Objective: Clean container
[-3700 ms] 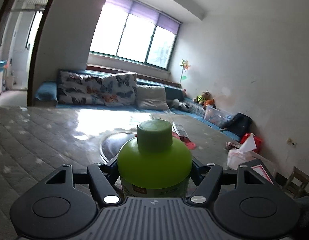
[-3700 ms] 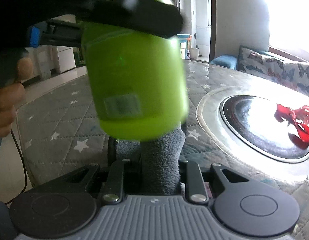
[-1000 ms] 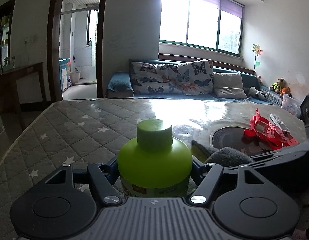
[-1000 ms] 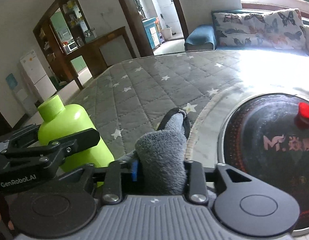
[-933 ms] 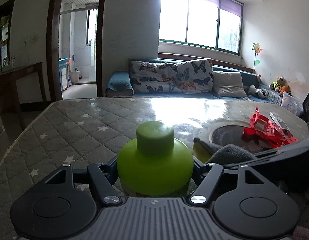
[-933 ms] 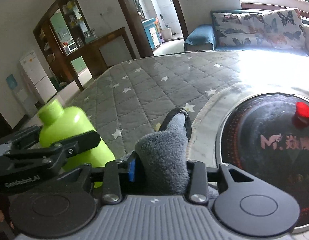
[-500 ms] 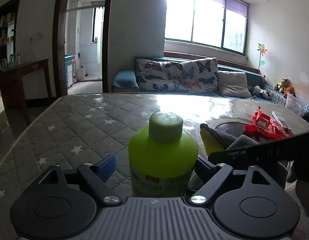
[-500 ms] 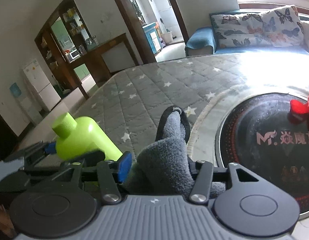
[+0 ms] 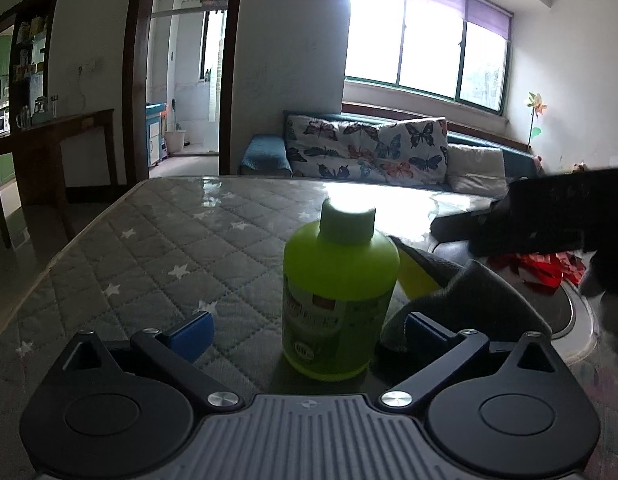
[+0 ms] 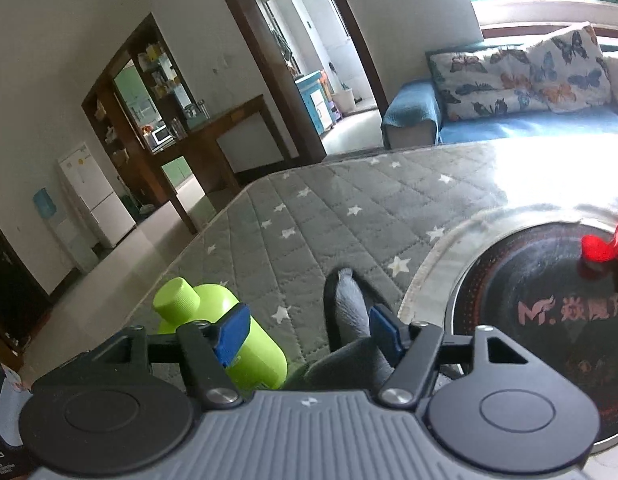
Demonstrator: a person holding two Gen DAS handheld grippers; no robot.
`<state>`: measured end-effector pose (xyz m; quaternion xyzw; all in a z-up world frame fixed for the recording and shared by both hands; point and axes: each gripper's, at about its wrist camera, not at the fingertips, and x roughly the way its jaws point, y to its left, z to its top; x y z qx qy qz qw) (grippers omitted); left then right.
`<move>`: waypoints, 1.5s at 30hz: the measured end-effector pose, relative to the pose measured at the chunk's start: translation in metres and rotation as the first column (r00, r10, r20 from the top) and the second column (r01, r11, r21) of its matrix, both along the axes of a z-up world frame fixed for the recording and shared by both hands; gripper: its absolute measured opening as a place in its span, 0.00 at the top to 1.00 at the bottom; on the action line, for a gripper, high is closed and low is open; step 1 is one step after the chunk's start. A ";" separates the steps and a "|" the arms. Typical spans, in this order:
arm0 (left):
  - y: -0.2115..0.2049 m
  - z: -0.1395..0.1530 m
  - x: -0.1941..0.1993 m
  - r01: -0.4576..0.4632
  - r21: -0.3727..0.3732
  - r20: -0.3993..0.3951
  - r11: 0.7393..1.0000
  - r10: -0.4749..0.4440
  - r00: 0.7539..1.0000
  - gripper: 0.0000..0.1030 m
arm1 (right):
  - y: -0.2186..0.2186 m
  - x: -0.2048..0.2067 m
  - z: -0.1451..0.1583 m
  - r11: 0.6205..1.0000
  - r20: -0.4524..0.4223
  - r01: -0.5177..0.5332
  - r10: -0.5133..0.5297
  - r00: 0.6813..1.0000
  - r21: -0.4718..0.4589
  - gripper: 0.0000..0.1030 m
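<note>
I count one green bottle (image 9: 337,296) standing on the quilted table (image 9: 157,248), and one grey cloth (image 9: 465,300) just right of it. Farther right sits one round black cooktop (image 10: 549,320) with one red thing (image 10: 605,244) on it. Two butterfly cushions (image 9: 369,152) lie far off.

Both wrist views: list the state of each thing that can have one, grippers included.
Green bottle: capped, upright on the quilted table cover, ungripped.
Grey cloth: lying crumpled beside the bottle, ungripped.
Left gripper: open, jaws wide either side of the bottle.
Right gripper: open, cloth between its jaws.
Red item: resting on the dark round plate.
</note>
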<state>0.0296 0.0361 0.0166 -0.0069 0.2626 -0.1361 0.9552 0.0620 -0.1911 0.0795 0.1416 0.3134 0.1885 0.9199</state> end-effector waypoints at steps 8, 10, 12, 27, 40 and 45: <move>-0.010 -0.009 -0.004 -0.009 0.056 -0.071 0.998 0.013 0.997 0.00 | -0.006 -0.018 0.002 0.995 0.042 0.015 -0.011 0.999 -0.100 0.28; -0.012 -0.012 -0.005 -0.017 0.072 -0.087 0.997 0.023 0.996 0.00 | -0.008 -0.023 -0.001 0.992 0.044 0.023 -0.017 0.999 -0.124 0.28; -0.014 -0.015 -0.005 -0.027 0.082 -0.102 0.996 0.036 0.994 0.00 | -0.012 -0.030 -0.007 0.990 0.041 0.027 -0.022 0.999 -0.140 0.28; -0.015 -0.025 -0.018 -0.088 0.074 -0.161 0.993 0.099 0.982 0.00 | -0.026 -0.066 -0.039 0.970 0.032 0.066 -0.060 0.998 -0.234 0.26; -0.024 -0.026 -0.050 -0.113 0.075 -0.213 0.991 0.126 0.969 0.00 | -0.031 -0.089 -0.059 0.969 -0.033 0.069 -0.079 0.996 -0.239 0.17; -0.030 -0.026 -0.066 -0.115 0.081 -0.217 0.990 0.130 0.968 0.00 | -0.032 -0.101 -0.063 0.967 -0.042 0.072 -0.085 0.995 -0.242 0.15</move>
